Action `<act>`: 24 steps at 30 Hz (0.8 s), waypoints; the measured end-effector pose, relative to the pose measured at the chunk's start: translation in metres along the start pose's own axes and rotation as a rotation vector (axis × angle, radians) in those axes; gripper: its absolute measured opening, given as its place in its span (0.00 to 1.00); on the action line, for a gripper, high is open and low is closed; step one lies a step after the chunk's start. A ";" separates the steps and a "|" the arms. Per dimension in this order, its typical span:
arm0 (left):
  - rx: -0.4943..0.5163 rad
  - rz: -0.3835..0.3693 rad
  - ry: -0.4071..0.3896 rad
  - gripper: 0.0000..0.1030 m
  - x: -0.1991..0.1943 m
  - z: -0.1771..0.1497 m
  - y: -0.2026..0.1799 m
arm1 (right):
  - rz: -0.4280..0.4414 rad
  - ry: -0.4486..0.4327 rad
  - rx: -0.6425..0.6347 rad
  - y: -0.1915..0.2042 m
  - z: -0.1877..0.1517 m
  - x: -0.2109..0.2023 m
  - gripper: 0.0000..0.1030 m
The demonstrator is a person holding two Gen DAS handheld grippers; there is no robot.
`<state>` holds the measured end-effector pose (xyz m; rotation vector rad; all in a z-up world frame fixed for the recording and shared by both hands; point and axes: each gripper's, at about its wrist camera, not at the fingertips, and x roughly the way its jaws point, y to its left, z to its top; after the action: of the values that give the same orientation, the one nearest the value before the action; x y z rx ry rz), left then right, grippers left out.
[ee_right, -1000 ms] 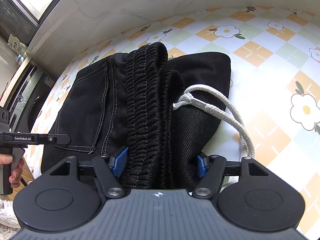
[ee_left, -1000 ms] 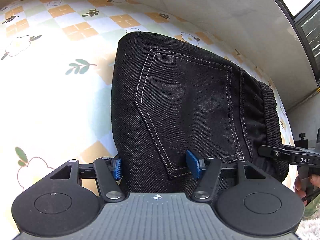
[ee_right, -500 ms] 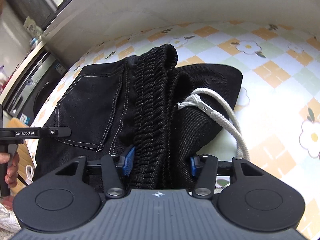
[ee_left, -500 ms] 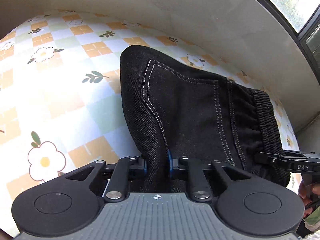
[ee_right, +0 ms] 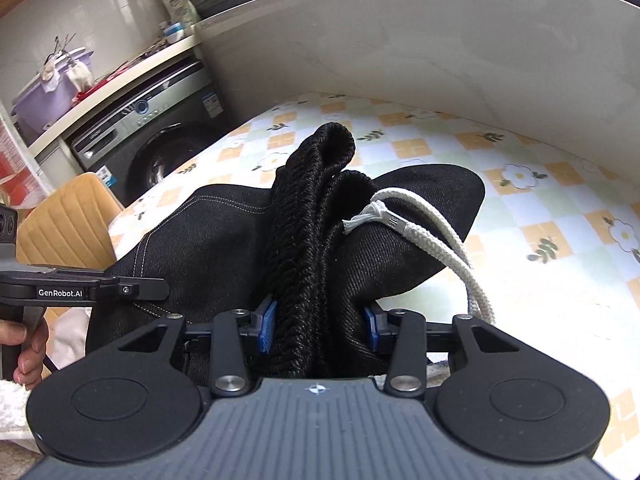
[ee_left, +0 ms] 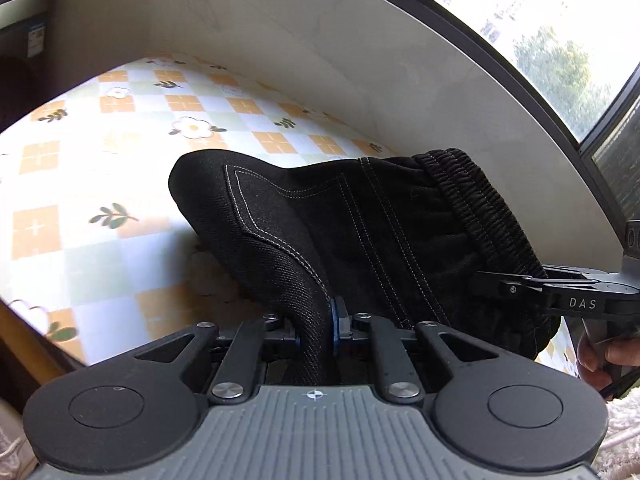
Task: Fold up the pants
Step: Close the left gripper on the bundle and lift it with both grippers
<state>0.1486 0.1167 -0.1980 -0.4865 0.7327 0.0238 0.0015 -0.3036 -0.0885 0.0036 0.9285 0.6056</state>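
**Black pants gripped at two points above a floral tablecloth**

Item: black denim pants (ee_left: 384,240), pale contrast stitching, ribbed elastic waistband (ee_right: 308,232), white braided drawcord (ee_right: 432,240) with a knotted, frayed tip. The garment lies bunched at the table's near edge, its gripped parts raised off the cloth.

Left gripper (ee_left: 316,330): jaws closing, blue pads pressed on a narrow fold of denim beside the pocket seam. Its side arm, seen from the right wrist, reads "GenRobot.AI"; a hand (ee_right: 24,344) grips the handle below.

Right gripper (ee_right: 318,326): jaws closing, blue pads pressed against the thick bundled waistband from both sides. Its side arm, seen from the left wrist, reads "DAS"; fingers (ee_left: 604,356) show beneath it.

Surface: tablecloth (ee_left: 100,184), checked in orange, pale green and white, printed with flowers and leaf sprigs.

Surroundings: grey front-loading washing machine (ee_right: 160,136) with small stickers, print too small to read; lilac basin (ee_right: 48,92) on the counter above; tan padded chair (ee_right: 64,228); window (ee_left: 540,40) with greenery outside.
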 end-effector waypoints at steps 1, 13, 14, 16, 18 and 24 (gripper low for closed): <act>-0.019 0.010 -0.023 0.13 -0.016 -0.004 0.012 | 0.019 0.007 -0.011 0.015 0.004 0.007 0.41; -0.259 0.269 -0.218 0.13 -0.215 -0.074 0.164 | 0.326 0.085 -0.274 0.235 0.035 0.123 0.40; -0.277 0.297 -0.229 0.13 -0.231 -0.078 0.179 | 0.353 0.093 -0.295 0.252 0.034 0.135 0.40; -0.309 0.349 -0.250 0.13 -0.258 -0.088 0.203 | 0.410 0.115 -0.341 0.287 0.035 0.163 0.39; -0.334 0.400 -0.263 0.13 -0.272 -0.095 0.218 | 0.453 0.133 -0.383 0.319 0.036 0.192 0.39; -0.445 0.501 -0.269 0.13 -0.294 -0.112 0.291 | 0.492 0.215 -0.458 0.389 0.020 0.271 0.38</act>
<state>-0.1971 0.3695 -0.2011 -0.6950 0.5664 0.7206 -0.0526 0.1591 -0.1798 -0.2543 0.9829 1.2867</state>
